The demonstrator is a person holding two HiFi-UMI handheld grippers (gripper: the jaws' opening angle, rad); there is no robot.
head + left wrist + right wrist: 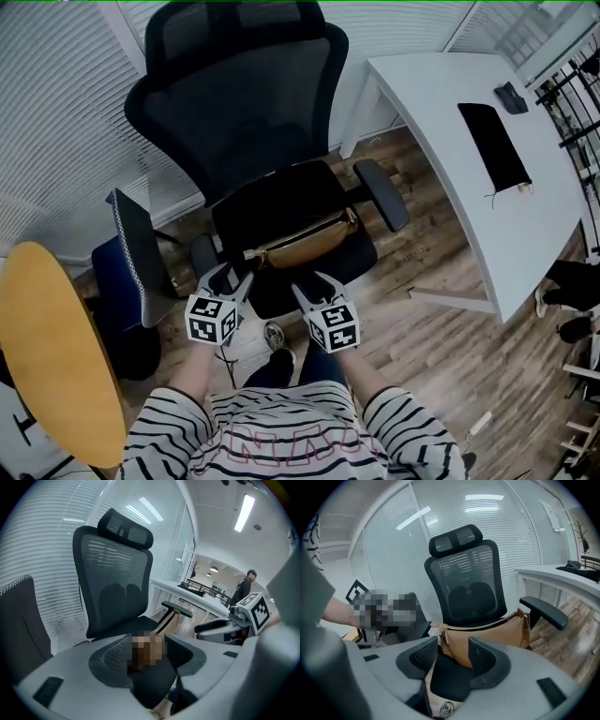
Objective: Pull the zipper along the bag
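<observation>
A tan bag point(305, 244) lies across the seat of a black mesh office chair point(244, 103), its dark zipper line point(480, 626) running along the top. Both grippers hover side by side just in front of the seat's front edge, short of the bag. My left gripper point(234, 278) is open; its own view shows the bag point(171, 620) beyond the gap between its jaws. My right gripper point(314, 284) is open too, and the bag's left end point(450, 644) shows between its pads point(423, 657) at a distance. Nothing is held.
A white desk point(450, 122) stands to the right with a black pouch point(494, 145) on it. A yellow round table point(52, 347) and a dark blue chair point(131, 272) are on the left. The chair's armrest point(380, 192) sticks out beside the bag. A person point(243, 590) stands far off.
</observation>
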